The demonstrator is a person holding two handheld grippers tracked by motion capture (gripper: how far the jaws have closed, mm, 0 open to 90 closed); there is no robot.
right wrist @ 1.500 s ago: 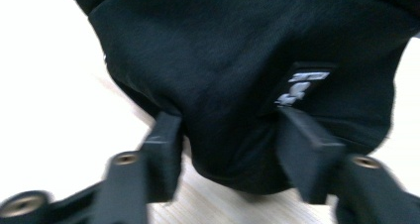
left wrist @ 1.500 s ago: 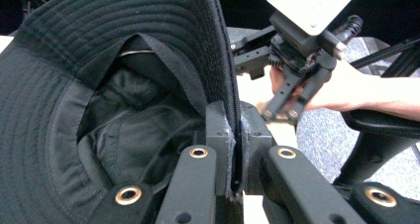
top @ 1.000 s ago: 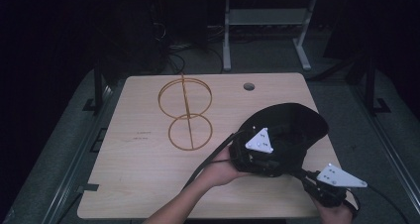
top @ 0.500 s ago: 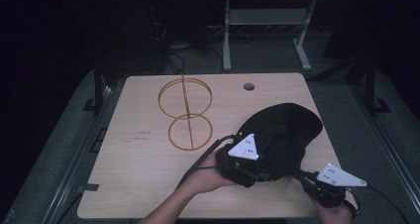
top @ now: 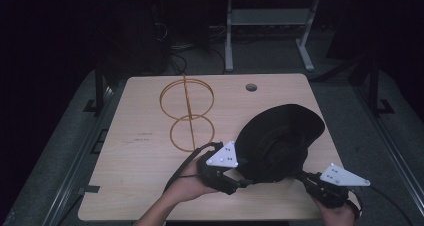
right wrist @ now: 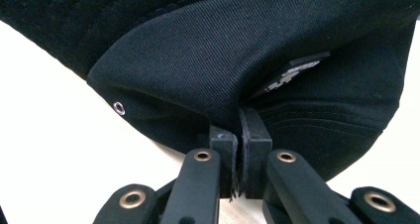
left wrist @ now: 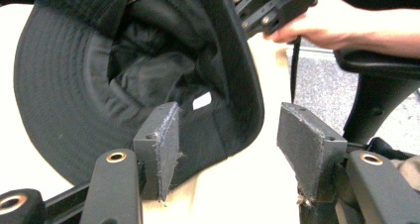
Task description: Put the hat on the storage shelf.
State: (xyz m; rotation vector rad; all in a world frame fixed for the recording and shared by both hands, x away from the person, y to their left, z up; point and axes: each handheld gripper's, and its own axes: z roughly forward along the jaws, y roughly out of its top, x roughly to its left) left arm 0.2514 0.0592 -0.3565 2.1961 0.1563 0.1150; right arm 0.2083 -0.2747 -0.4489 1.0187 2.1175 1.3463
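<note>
hat (top: 280, 141): black all over, stitched rings on the brim; a small white tag inside; a silver eyelet on the crown
wire stand (top: 186, 113): golden orange, two rings on a thin rod, upper centre of the high view
table (top: 145, 186): pale wood grain; a dark round hole near its far edge
left gripper (left wrist: 225, 154): black arms, dark grey pads, brass rivets
right gripper (right wrist: 241, 135): black, brass rivets; light grey plate dotted white
floor (top: 55, 151): speckled dark grey

Your hat (top: 280, 141) lies on the table's (top: 145, 186) right half. The wire rings (top: 186, 113) stand to its left, well apart, with the round hole (top: 251, 87) behind it.
</note>
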